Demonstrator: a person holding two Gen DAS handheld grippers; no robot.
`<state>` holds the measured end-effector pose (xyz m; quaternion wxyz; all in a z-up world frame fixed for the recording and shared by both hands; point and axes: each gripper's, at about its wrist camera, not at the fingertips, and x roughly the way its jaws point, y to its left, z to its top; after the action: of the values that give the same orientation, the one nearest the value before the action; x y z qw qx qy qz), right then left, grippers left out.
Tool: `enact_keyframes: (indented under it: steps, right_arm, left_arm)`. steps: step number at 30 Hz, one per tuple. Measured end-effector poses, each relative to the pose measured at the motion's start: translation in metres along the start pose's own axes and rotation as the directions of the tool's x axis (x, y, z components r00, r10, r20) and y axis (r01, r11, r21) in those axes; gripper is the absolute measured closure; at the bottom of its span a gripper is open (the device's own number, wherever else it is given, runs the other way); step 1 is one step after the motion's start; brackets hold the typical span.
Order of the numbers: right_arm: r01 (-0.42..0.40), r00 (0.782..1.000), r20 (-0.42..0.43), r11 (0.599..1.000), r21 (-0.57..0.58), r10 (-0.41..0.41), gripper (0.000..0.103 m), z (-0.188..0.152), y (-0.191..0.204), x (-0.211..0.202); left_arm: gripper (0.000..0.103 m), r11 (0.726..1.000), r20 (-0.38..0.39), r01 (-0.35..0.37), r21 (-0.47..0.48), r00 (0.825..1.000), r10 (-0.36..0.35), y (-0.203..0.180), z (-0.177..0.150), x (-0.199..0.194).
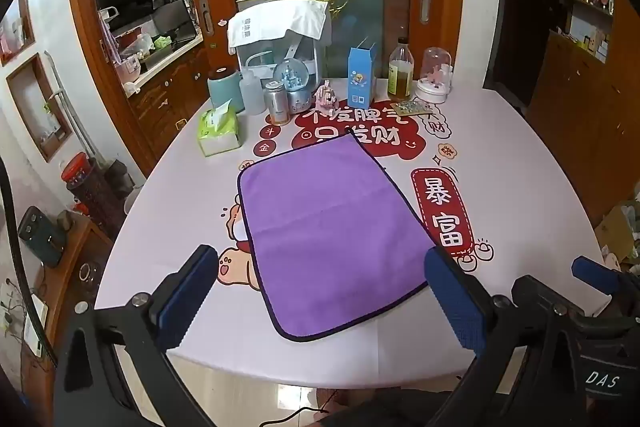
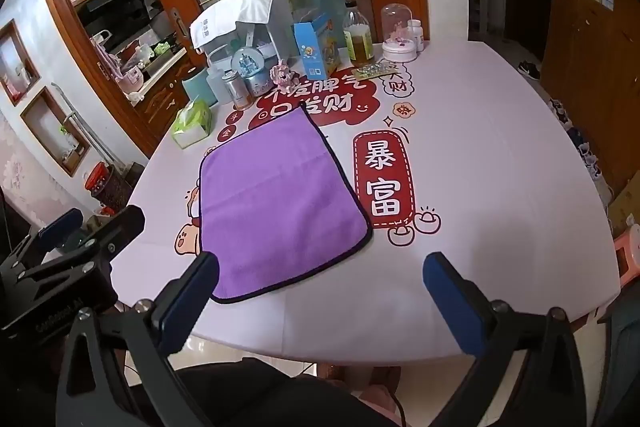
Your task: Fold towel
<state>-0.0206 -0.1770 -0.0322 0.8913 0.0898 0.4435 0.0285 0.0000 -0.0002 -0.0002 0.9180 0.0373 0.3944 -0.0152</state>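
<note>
A purple towel [image 1: 328, 223] with dark edging lies flat and unfolded on the white table [image 1: 160, 227], turned at a slight angle. It also shows in the right wrist view [image 2: 276, 203]. My left gripper [image 1: 320, 267] is open and empty, held above the towel's near edge. My right gripper [image 2: 320, 275] is open and empty, above the table's near edge just right of the towel's near corner. The right gripper's body shows at the right edge of the left wrist view [image 1: 600, 283]. The left gripper's body shows at the left of the right wrist view [image 2: 72, 239].
Along the table's far side stand a tissue box [image 1: 218, 131], a teal canister [image 1: 224, 89], bottles, a snow globe [image 1: 294, 81], a blue carton [image 1: 362, 75], an oil bottle [image 1: 400, 71] and a glass dome [image 1: 435, 75]. Red printed panels [image 1: 440, 215] lie right of the towel.
</note>
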Motion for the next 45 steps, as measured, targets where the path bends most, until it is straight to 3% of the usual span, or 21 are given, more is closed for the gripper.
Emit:
enact_keyframes:
  steps: [32, 45]
  right_arm:
    - [0.032, 0.997, 0.072, 0.998, -0.063, -0.027, 0.001, 0.01, 0.007, -0.004]
    - [0.016, 0.998, 0.054, 0.997, -0.072, -0.012, 0.001, 0.009, 0.012, 0.004]
  left_arm:
    - [0.001, 1.0, 0.013, 0.018, -0.026, 1.0, -0.018, 0.003, 0.002, 0.0]
    - [0.001, 0.997, -0.031, 0.048, -0.053, 0.998, -0.05, 0.015, 0.002, 0.013]
